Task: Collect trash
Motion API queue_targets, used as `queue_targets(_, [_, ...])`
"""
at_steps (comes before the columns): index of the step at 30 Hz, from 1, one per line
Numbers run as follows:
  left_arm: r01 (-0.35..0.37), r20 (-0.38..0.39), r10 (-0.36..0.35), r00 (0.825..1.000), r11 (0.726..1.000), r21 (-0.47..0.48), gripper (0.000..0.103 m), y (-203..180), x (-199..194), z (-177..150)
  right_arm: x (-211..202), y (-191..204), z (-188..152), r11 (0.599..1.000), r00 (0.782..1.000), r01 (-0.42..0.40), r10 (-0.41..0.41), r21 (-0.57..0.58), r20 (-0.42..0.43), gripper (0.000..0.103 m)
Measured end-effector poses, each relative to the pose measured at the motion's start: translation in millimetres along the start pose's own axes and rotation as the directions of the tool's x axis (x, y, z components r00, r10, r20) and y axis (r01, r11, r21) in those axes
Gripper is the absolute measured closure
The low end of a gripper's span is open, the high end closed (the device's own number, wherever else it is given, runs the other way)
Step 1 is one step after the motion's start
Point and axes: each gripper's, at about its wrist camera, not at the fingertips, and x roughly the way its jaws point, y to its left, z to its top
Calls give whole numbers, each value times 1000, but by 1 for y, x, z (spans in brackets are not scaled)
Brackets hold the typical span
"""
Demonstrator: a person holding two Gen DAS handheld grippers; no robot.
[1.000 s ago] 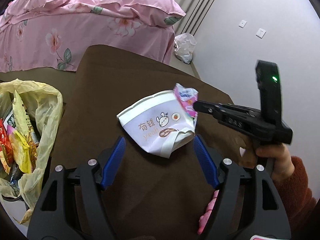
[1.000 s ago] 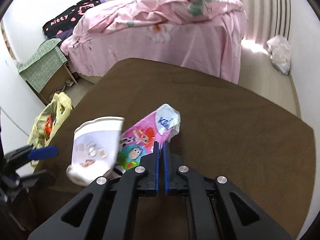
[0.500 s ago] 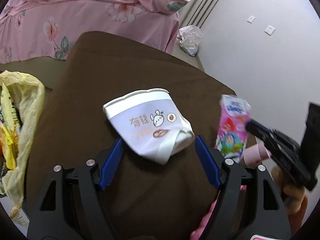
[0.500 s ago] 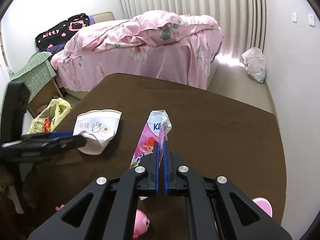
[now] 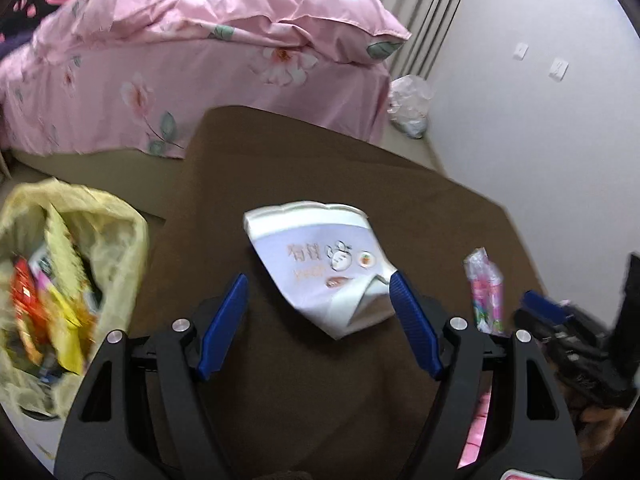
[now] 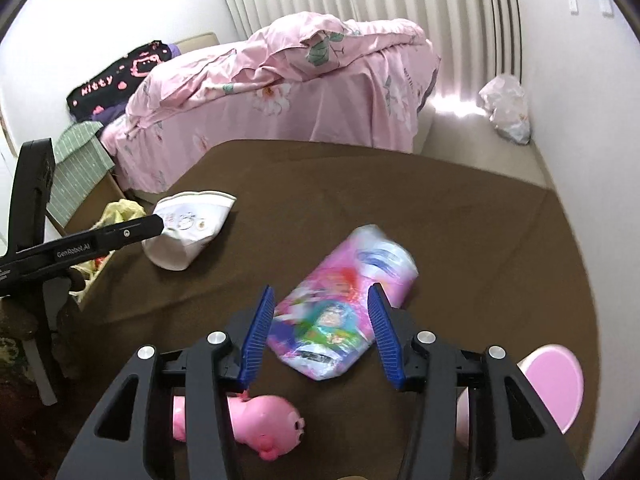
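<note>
A crushed white paper cup (image 5: 320, 268) lies on the brown table (image 5: 304, 168), just ahead of my open left gripper (image 5: 318, 304), its lower part between the blue pads. The cup also shows in the right wrist view (image 6: 188, 232). A pink cartoon-print wrapper pack (image 6: 340, 312) lies flat on the table between the open blue pads of my right gripper (image 6: 320, 320), not gripped. In the left wrist view the pack (image 5: 486, 292) shows edge-on at the right. A yellow trash bag (image 5: 60, 280) full of wrappers hangs open at the table's left edge.
A pink pig toy (image 6: 260, 420) and a pink round object (image 6: 548, 384) lie on the table near my right gripper. A pink bed (image 6: 280, 92) stands beyond the table. A white plastic bag (image 6: 506, 108) sits on the floor by the wall.
My right gripper has opened and let go of the pink pack, which now lies flat on the table to the right of the cup. My left gripper stays open by the cup.
</note>
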Motion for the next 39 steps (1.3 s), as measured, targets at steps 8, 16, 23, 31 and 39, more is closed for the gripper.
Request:
queue_targets(8, [53, -35, -57, 998, 994, -97, 21, -3, 13, 0, -22, 7, -26, 998, 999, -6, 3, 59, 48, 47])
queue_targets(16, [112, -53, -125, 991, 974, -196, 53, 11, 20, 1, -27, 22, -50, 1000, 1000, 10, -10, 10, 12, 43])
queue_targets(23, [137, 10, -137, 991, 984, -114, 63, -1, -13, -7, -22, 18, -42, 995, 996, 94, -94, 35, 6, 43])
queue_targets(31, [48, 26, -50, 998, 997, 54, 63, -21, -42, -22, 0, 3, -16, 982, 998, 69, -69, 177, -4, 43])
queue_targets(39, [47, -3, -47, 999, 997, 60, 63, -19, -39, -32, 39, 2, 7, 980, 985, 154, -142, 125, -97, 43])
